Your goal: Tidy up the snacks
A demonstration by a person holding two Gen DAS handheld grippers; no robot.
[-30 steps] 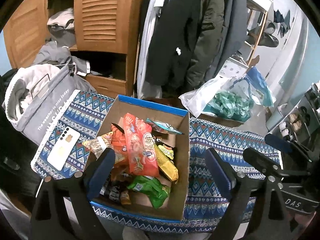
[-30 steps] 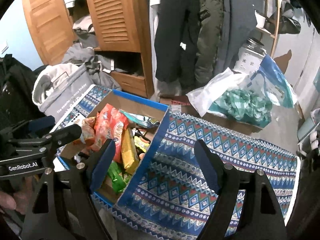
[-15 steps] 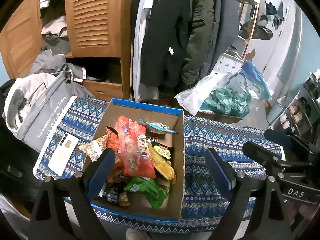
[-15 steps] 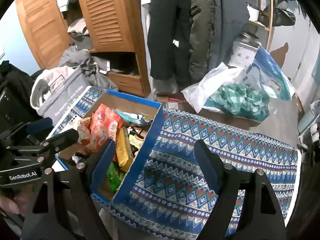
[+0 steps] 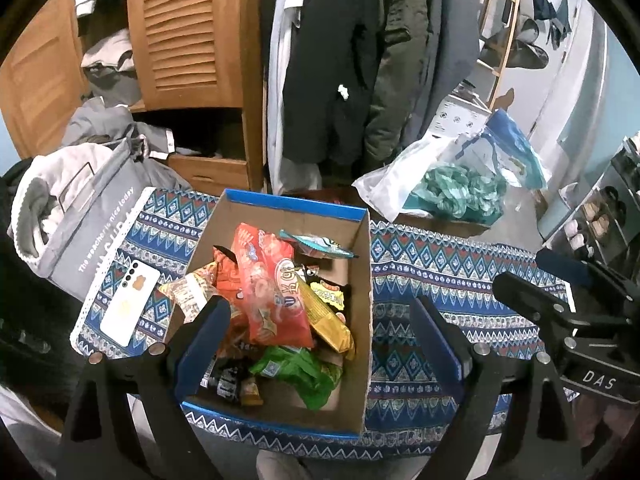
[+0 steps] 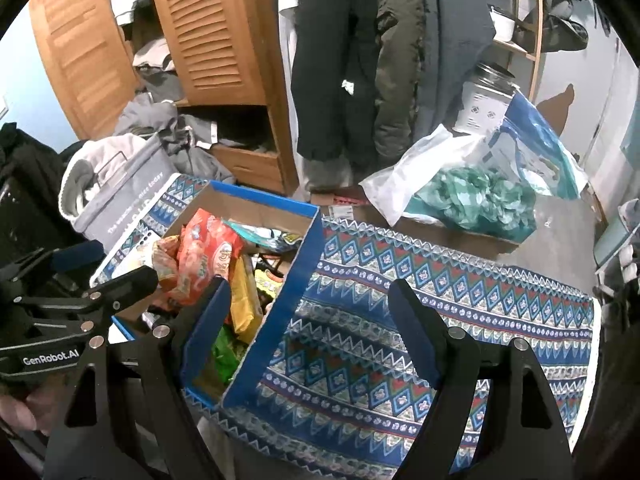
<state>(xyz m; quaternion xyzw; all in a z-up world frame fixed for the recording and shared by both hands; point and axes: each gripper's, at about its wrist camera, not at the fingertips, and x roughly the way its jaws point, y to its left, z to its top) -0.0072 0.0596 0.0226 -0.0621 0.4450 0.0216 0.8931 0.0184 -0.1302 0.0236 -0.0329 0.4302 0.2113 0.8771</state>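
Note:
A cardboard box with a blue rim (image 5: pixel 366 264) stands on a patterned blue tablecloth (image 5: pixel 448 276). It holds several snack packets: a big red-orange bag (image 5: pixel 272 288), a yellow packet (image 5: pixel 326 318), a green packet (image 5: pixel 296 370), a teal packet (image 5: pixel 316 244). My left gripper (image 5: pixel 320 344) is open and empty above the box's near end. My right gripper (image 6: pixel 310 320) is open and empty, above the box's right wall (image 6: pixel 280 316) and the cloth (image 6: pixel 400 280). The red-orange bag also shows in the right wrist view (image 6: pixel 204 256).
A white phone (image 5: pixel 130 308) lies on the cloth left of the box. A grey fabric bag (image 5: pixel 80 216) stands at the far left. A plastic bag with green contents (image 5: pixel 452 192) lies behind the table. Coats (image 5: pixel 352 60) and a wooden wardrobe (image 5: pixel 192 32) stand behind.
Both grippers have pulled back and risen slightly, so the box and table look a little farther away. Both jaws stay open and the snacks have not moved.

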